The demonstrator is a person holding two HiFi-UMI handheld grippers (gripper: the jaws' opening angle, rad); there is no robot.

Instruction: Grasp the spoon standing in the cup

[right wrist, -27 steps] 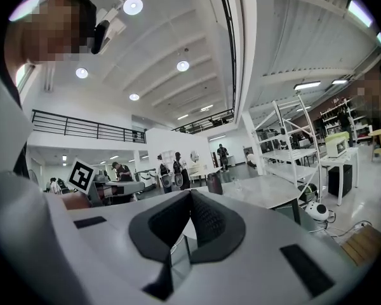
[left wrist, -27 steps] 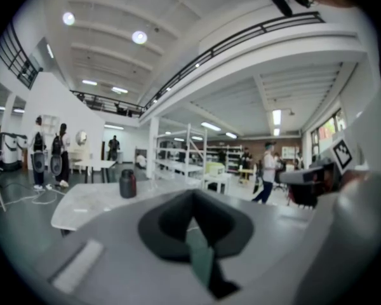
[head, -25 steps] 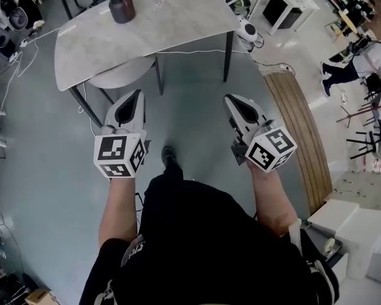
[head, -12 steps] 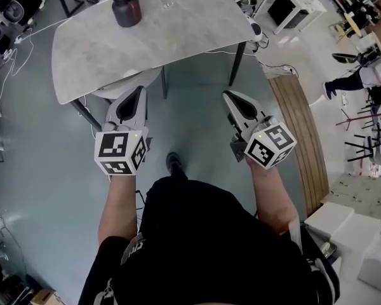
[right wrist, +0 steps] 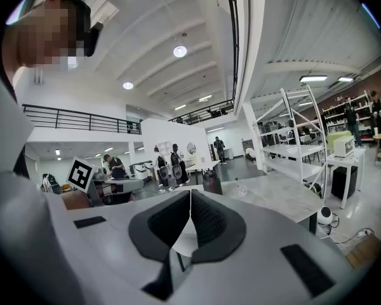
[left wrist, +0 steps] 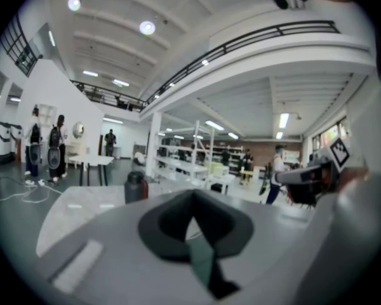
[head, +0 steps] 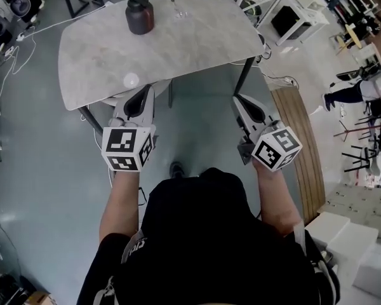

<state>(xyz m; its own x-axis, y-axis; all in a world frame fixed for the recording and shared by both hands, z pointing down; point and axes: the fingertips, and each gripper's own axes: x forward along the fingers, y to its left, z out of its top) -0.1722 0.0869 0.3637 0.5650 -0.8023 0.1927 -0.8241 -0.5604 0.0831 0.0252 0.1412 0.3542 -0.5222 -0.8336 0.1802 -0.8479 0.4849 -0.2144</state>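
The pale grey, stone-patterned table with rounded corners [head: 178, 49] sits lower and fuller in the head view than it did a second ago. Its near edge now lies just ahead of both tools, so the person has walked up to it and is close enough to start reaching.

The left gripper [head: 147, 93] noses over the near edge, left of the middle. Its jaws are pressed together with nothing between them. The right gripper [head: 239, 101] hangs just off the near right corner, by the table leg. It is likewise closed and empty, as the right gripper view [right wrist: 190, 194] shows.

The squat dark brown jar with a black lid [head: 140, 14] stands by the far edge. Just to its right, also near the far edge, is the small clear glass cup [head: 178, 10]. A thin upright spoon handle [head: 174, 2] sticks out of it, too small to read in detail.

The cup is well apart from both tools. I judge the approach only part done: a gripper must cross the tabletop and open before any grasp.
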